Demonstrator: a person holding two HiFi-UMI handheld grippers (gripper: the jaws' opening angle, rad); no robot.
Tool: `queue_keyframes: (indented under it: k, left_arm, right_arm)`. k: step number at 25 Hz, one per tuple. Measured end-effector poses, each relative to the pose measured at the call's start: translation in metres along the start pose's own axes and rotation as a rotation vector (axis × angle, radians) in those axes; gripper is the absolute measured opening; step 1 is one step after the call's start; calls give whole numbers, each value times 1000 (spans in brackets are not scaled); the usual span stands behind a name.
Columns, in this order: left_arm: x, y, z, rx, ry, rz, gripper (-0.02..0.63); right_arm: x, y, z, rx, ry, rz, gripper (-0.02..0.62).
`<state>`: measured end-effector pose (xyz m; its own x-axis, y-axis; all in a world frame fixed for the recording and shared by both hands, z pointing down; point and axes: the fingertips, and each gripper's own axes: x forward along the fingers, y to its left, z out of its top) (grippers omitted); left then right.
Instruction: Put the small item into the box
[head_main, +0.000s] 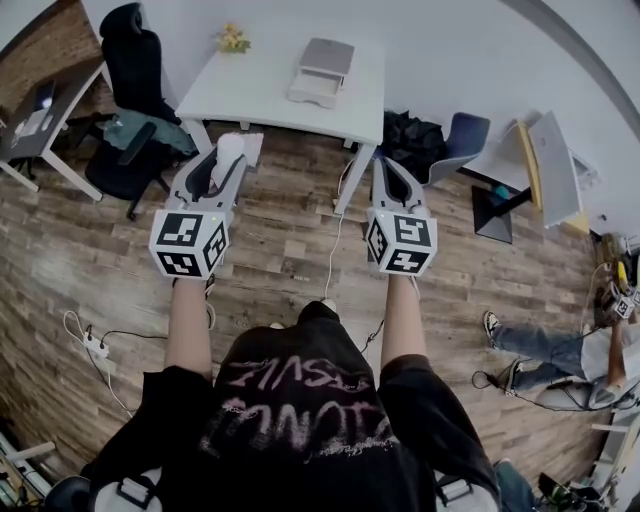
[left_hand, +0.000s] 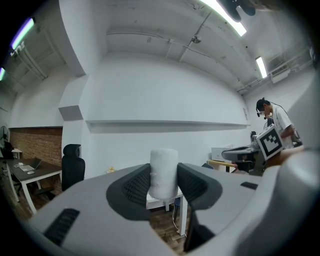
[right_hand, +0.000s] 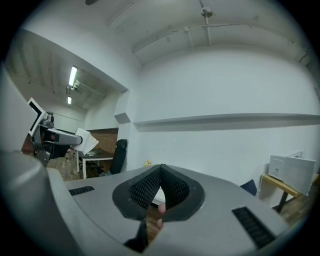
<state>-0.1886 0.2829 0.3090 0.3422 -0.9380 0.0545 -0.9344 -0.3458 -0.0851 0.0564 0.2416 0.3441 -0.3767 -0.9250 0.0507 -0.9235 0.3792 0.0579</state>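
Wood-floored office: left claw (left_hand: 164, 182) clamps the roll (head_main: 229, 152), right claw (right_hand: 160, 167) closed, empty; carry level to box (head_main: 322, 70).

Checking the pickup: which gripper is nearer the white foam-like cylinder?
Left. The left gripper is clamped on the white cylinder; the right gripper is off to its side, apart, jaws shut, empty.

Matt plastic, fuzzy wrap
The left gripper's (left_hand: 164, 176) matt grey plastic jaws carry ribbed black pads (left_hand: 136, 187); between them, a small item (left_hand: 163, 160) in fuzzy white wrap; below, wood-plank floor (head_main: 100, 260).
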Motion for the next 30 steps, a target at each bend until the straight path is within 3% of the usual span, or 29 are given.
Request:
queue_keyframes:
  k: [12,30]
  left_arm:
    - [54,11,-13,6,36,-7,169]
    - [225,46,-22,4,84,15,169]
  right_arm:
    - [51,-23,-19,19,31,9,11]
    - [203,-120,-21,42,26,6,11]
